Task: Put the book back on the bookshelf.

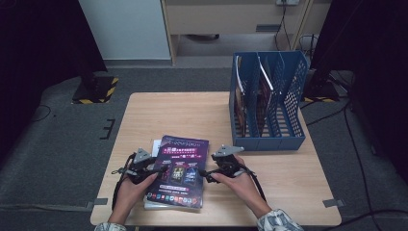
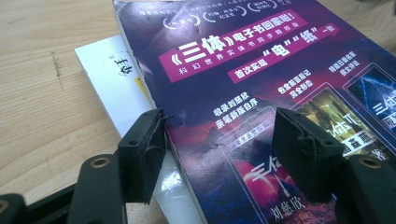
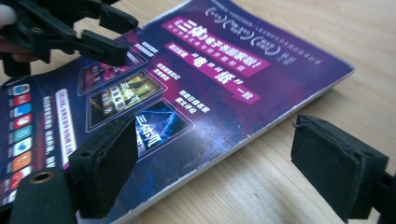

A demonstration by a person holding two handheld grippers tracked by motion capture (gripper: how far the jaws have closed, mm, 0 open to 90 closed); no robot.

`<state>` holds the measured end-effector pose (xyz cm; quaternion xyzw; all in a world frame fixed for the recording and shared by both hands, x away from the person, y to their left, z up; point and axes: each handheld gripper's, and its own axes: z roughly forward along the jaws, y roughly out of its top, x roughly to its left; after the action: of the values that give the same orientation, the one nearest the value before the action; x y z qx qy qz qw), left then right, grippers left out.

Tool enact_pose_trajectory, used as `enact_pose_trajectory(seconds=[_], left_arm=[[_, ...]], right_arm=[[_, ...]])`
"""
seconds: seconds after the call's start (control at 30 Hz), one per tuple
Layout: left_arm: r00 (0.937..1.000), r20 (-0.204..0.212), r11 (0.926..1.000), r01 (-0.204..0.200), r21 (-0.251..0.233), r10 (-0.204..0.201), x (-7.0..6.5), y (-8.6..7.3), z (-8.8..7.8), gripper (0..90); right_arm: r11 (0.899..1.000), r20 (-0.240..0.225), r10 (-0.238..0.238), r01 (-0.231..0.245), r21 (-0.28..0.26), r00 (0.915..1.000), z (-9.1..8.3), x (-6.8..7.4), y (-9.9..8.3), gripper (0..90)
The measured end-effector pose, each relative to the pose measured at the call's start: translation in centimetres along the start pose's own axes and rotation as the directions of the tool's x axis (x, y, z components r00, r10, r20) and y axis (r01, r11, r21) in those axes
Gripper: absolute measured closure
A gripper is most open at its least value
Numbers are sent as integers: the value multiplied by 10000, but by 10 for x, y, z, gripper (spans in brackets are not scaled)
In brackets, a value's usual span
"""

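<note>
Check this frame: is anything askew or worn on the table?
The purple magazine lies skewed over a white booklet, which pokes out at its left edge. Its cover looks creased and scuffed near the left gripper.

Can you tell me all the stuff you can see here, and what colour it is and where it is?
Glossy purple magazine: one, purple, front of table, top of a stack.
White booklet: one, white, under the magazine.
Blue plastic file rack: one, blue, table's back right, holding magazines.
Light wooden table: one, pale wood, centre.
Left gripper: one, black, open over the magazine's left edge.
Right gripper: one, black, open at its right edge.
</note>
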<state>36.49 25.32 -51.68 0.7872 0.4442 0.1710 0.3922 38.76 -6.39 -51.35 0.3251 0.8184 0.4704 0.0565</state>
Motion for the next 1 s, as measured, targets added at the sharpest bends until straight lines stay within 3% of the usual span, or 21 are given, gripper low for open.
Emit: enact_pose_trajectory(seconds=[0.37,0.6,0.83,1.0], left_arm=[[9999,-112,10000,65,-3,-65,-2,0,1,331],[9998,-171,9999,98,-48,-98,-3,-1,1,329],[9998,-170,9999,131,-55,-131,-4,0,1,327],[9998,-186,9999,119,-50,-120,-3,-1,0,328]], right_arm=[[9945,-441,405,-360,987,9982,24,-2,-5,138],[9903,-831,936,-842,1104,9921,28,-7,-6,124],[9900,-798,869,-771,1181,9930,32,-7,-2,130],[9934,-716,879,-821,797,9936,26,-5,6,167]])
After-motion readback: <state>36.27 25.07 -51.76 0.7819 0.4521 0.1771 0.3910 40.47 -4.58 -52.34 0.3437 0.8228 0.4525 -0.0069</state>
